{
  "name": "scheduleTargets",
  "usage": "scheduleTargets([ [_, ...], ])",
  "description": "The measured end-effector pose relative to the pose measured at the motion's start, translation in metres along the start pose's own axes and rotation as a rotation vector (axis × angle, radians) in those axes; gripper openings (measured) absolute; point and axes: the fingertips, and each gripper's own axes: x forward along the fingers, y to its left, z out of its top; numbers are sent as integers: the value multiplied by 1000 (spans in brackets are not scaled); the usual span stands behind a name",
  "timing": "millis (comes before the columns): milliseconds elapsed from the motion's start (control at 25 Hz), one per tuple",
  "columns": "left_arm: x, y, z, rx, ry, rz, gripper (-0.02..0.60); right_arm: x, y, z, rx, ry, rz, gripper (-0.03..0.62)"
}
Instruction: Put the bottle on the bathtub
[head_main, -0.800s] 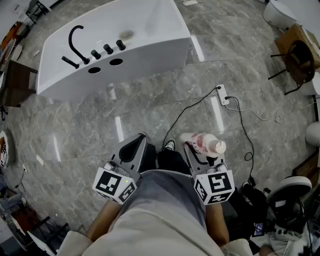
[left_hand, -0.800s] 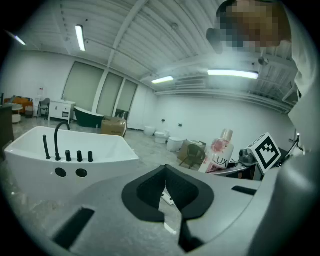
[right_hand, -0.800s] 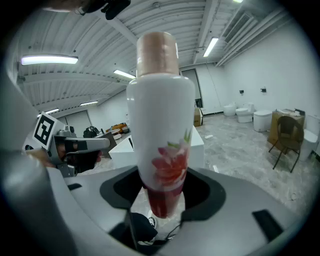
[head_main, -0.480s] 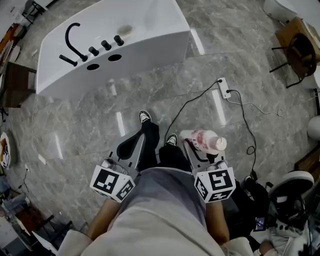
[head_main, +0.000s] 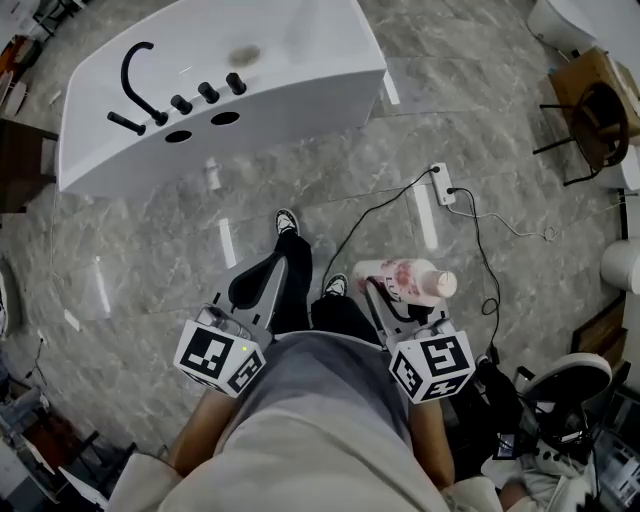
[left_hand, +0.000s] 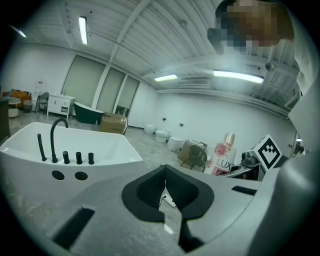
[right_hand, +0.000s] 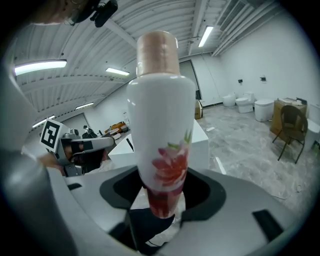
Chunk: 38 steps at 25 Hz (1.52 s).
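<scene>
Ahead on the floor, bathtub (head_main: 300, 95): white, well apart from both tongs.
Bottle (right_hand: 160, 125): white with a red flower print and pinkish cap, held off the floor beside the person's legs.
Right tongs (right_hand: 160, 212): clenched on the bottle's lower end.
Left tongs (left_hand: 167, 197): closed together, empty.
</scene>
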Motion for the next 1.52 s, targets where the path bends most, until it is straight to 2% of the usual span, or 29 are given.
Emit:
scheduleTargets([
  [480, 50, 121, 72, -15, -13, 25, 8, 125, 24, 86, -28, 73, 91, 233],
  [840, 64, 197, 128, -1, -48, -24, 8, 200, 58, 154, -52, 65, 118, 234],
  [1160, 74, 221, 149, 6, -61, -58, 8, 231, 73, 182, -60, 51, 125, 234],
  [1520, 93, 241, 162, 0, -61, -35, 8, 256, 56, 206, -44, 36, 145, 233],
])
